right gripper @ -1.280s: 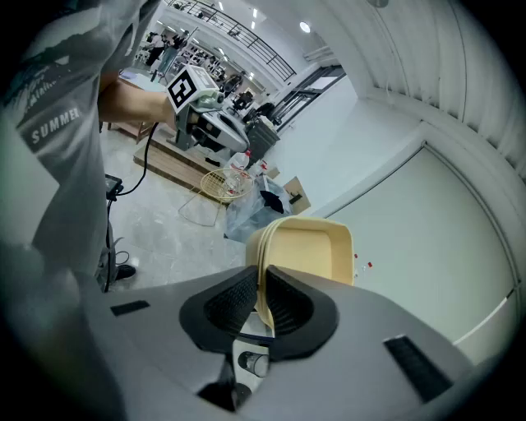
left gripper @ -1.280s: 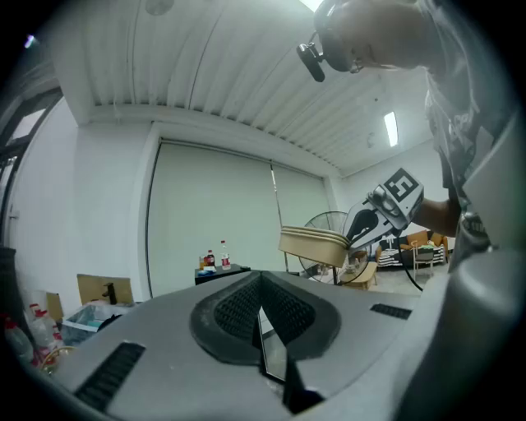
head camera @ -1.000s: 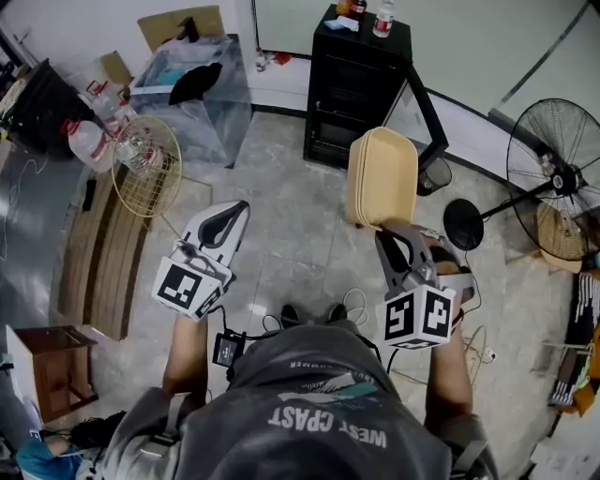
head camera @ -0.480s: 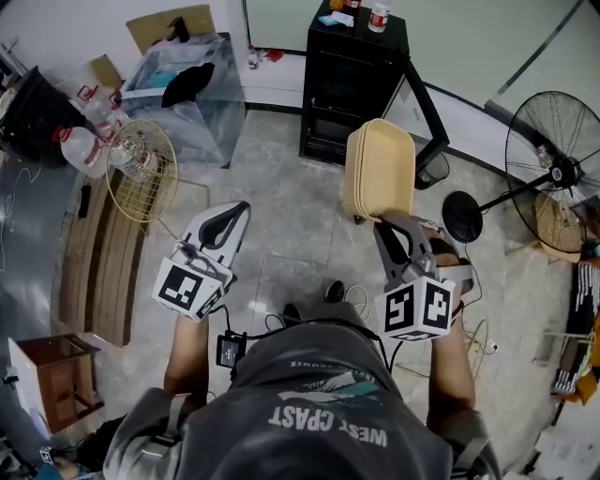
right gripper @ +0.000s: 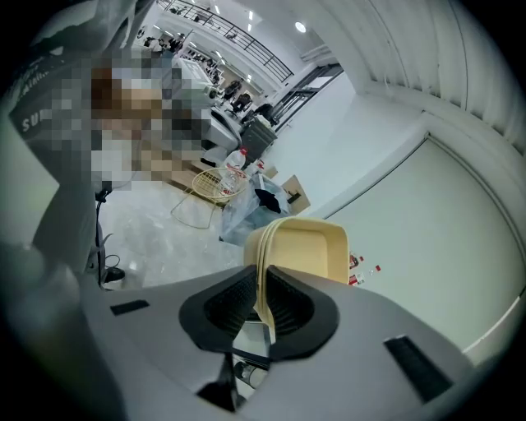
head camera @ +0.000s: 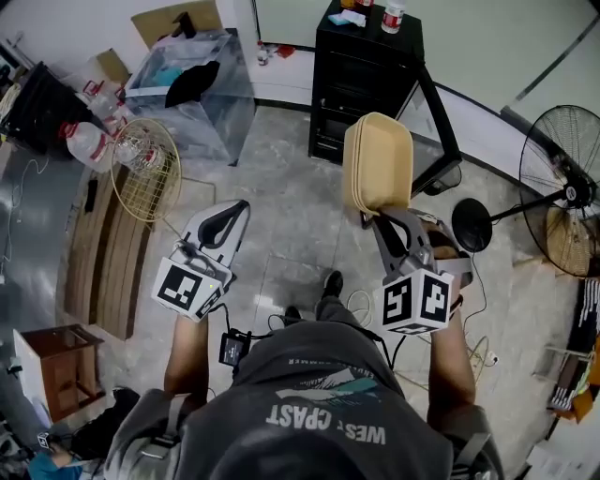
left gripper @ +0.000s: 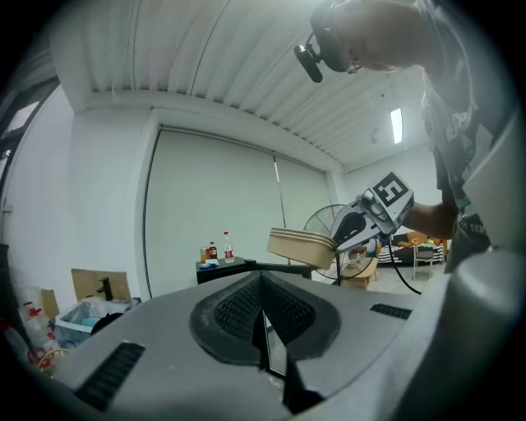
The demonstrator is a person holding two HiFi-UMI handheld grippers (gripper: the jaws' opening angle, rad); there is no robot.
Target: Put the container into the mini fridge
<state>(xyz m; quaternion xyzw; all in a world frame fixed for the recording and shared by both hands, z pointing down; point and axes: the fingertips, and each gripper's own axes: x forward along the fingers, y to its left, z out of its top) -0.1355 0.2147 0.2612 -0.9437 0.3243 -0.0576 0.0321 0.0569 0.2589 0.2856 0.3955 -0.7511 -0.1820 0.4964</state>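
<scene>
My right gripper (head camera: 382, 219) is shut on the near rim of a beige lidded container (head camera: 377, 164), held out ahead of me at waist height. In the right gripper view the container (right gripper: 306, 249) stands edge-up, its rim pinched between the jaws of the right gripper (right gripper: 263, 300). Beyond it stands the black mini fridge (head camera: 361, 80), its door (head camera: 439, 117) swung open to the right. My left gripper (head camera: 236, 210) hangs shut and empty to the left. The left gripper view shows its pads (left gripper: 263, 316) meeting and the container (left gripper: 300, 247) off to the right.
Bottles (head camera: 392, 16) stand on the fridge top. A standing fan (head camera: 561, 183) is at the right. A wire fan guard (head camera: 145, 167) and a clear plastic bin (head camera: 195, 80) are at the left, a wooden box (head camera: 52, 361) at lower left. Cables (head camera: 361, 305) trail by my feet.
The person has stepped forward, one foot now ahead. The container in my right gripper has moved closer to the open fridge. The left gripper has kept its place.
</scene>
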